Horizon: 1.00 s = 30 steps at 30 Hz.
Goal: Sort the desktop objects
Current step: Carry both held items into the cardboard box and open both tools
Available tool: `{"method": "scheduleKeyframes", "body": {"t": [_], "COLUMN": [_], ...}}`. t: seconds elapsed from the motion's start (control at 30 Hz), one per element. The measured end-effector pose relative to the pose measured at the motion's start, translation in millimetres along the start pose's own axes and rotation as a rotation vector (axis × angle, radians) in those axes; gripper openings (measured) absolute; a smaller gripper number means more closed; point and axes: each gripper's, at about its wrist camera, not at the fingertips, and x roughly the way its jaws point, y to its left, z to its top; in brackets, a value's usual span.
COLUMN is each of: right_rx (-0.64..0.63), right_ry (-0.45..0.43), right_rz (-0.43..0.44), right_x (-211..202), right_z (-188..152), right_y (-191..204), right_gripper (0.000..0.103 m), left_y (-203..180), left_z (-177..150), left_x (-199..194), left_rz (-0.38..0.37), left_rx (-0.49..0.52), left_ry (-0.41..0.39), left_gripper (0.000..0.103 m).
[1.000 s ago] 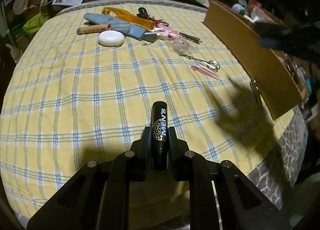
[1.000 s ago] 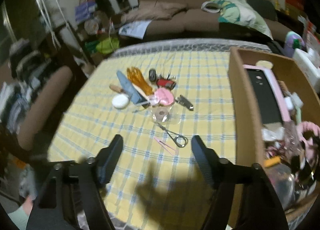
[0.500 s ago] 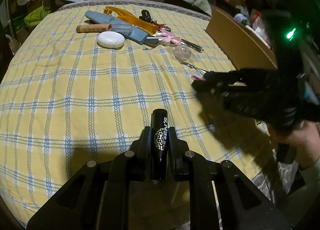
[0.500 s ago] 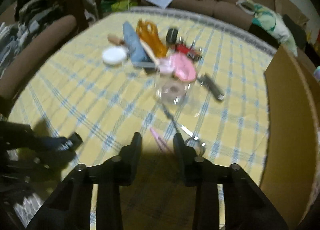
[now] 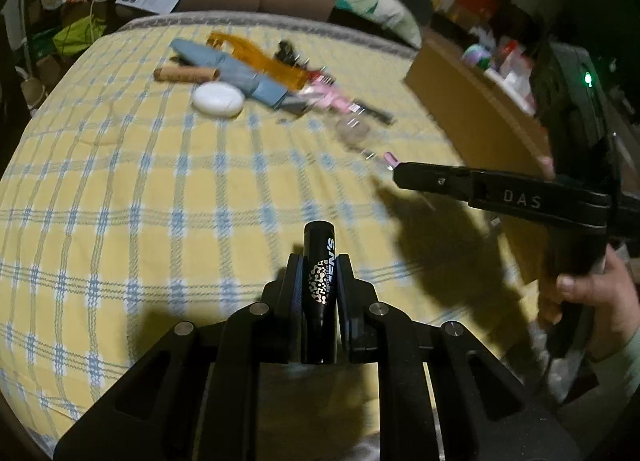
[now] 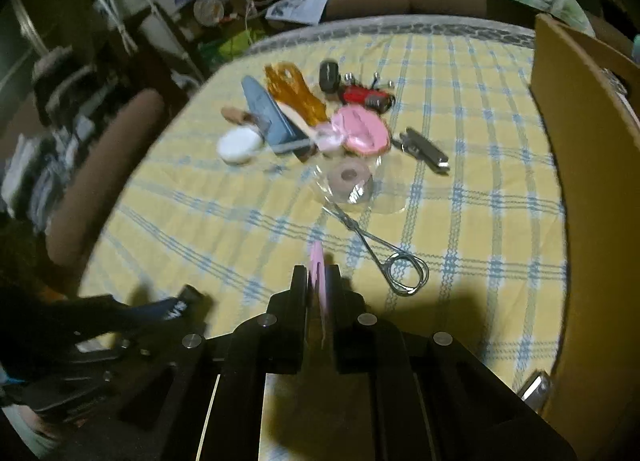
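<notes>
My left gripper (image 5: 319, 261) is shut on a black tube marked MEN'S (image 5: 319, 265), held above the near part of the yellow checked tablecloth (image 5: 120, 181). My right gripper (image 6: 317, 273) is shut on thin pink tweezers (image 6: 317, 265), lifted off the cloth. The right gripper also shows in the left wrist view (image 5: 404, 175), with the pink tip (image 5: 390, 158) sticking out. The left gripper with its tube shows low left in the right wrist view (image 6: 188, 303).
Steel scissors (image 6: 376, 245) lie just beyond my right gripper. A tape roll (image 6: 350, 177), a pink case (image 6: 362, 129), a white oval case (image 6: 238, 145) and several other items form a pile further back. A cardboard box (image 6: 592, 181) stands along the right.
My right gripper came down over the pink tweezers, closed on them and lifted them. The left gripper kept holding the black tube and shifted little.
</notes>
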Motion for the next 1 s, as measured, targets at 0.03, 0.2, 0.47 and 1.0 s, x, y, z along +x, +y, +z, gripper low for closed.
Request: {"method": "scheduleKeyframes", "body": {"t": [0.03,0.2,0.47,1.0], "right_rx": [0.012,0.061,0.202,0.413], "right_ry": [-0.019,-0.138,-0.231,-0.165], "right_rz": [0.011,-0.006,-0.154,-0.273], "right_x": [-9,-74,-159,-195], "right_z": [1,12,3,-44], "right_y": [1,-3,-67,-184], "right_gripper": [0.008,0.008,0.008,0.012], "left_y": [-5,-46,-141,-265], "left_z": [4,28,65,72], "left_x": [-6,-25,-6,80], "left_rz": [-0.015,-0.113,-0.206,-0.197], "left_rx": [0.000,0.011,0.091,0.213], "left_ry": [-0.015,-0.075,-0.073,0.023], "left_gripper": [0.015,0.015,0.015,0.015]}}
